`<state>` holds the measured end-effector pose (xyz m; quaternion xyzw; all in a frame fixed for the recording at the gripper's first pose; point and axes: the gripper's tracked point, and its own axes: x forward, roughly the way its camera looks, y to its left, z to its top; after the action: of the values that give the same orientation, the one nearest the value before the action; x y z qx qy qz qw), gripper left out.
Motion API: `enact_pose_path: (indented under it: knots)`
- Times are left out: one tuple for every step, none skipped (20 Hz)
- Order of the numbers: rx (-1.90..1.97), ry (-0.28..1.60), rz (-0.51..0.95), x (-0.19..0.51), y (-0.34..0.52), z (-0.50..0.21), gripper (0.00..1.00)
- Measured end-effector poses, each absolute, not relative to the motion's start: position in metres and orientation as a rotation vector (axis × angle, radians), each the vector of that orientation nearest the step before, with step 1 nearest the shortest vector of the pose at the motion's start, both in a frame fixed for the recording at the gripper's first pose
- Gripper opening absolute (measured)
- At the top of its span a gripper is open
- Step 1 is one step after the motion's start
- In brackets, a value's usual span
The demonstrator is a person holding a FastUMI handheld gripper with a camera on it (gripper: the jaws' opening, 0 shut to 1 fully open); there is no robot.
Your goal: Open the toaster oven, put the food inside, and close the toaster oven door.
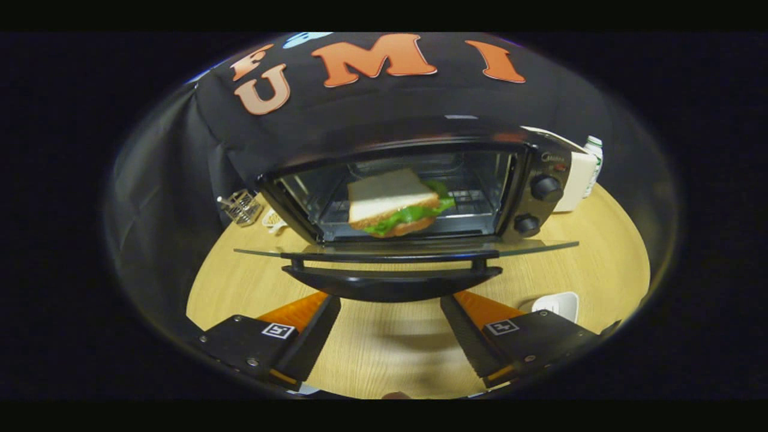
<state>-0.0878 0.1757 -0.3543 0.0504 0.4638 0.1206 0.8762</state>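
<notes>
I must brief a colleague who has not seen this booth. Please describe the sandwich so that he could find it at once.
Start from the black toaster oven on the wooden table, beyond the open gripper; its glass door is folded down flat. The sandwich lies inside on the rack. It is the only food there: white bread with green lettuce sticking out.

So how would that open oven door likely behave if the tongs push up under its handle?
The door lies flat, apparently hinged at the toaster oven front, so it should swing up stiffly rather than flex. Its panel looks like glass: probably smooth and slippery, so the handle is safer. The open tongs sit just below it, holding nothing.
</notes>
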Motion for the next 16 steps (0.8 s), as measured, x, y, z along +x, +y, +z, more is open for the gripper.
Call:
enact_pose_path:
  knots:
    - [0.105,0.954,0.243,-0.079,0.173,-0.35,0.99]
    - [0.108,0.939,0.238,-0.07,0.172,-0.345,0.99]
    - [0.112,0.924,0.229,-0.061,0.17,-0.341,0.99]
    - [0.118,0.92,0.231,-0.054,0.172,-0.338,0.99]
    - [0.12,0.907,0.227,-0.046,0.172,-0.333,0.99]
    - [0.126,0.886,0.222,-0.036,0.172,-0.328,0.99]
    - [0.132,0.863,0.218,-0.027,0.172,-0.32,0.99]
    - [0.129,0.849,0.217,-0.024,0.171,-0.31,0.99]
    - [0.128,0.832,0.216,-0.015,0.17,-0.303,0.99]
    - [0.131,0.803,0.219,-0.007,0.171,-0.296,0.99]
    - [0.13,0.795,0.225,-0.005,0.172,-0.287,0.99]
    - [0.133,0.793,0.221,-0.007,0.17,-0.275,0.99]
    - [0.141,0.765,0.229,-0.007,0.172,-0.259,0.99]
    - [0.146,0.714,0.243,-0.005,0.175,-0.238,0.99]
    - [0.142,0.66,0.256,-0.005,0.176,-0.211,0.99]
    - [0.132,0.606,0.27,-0.003,0.174,-0.186,0.99]
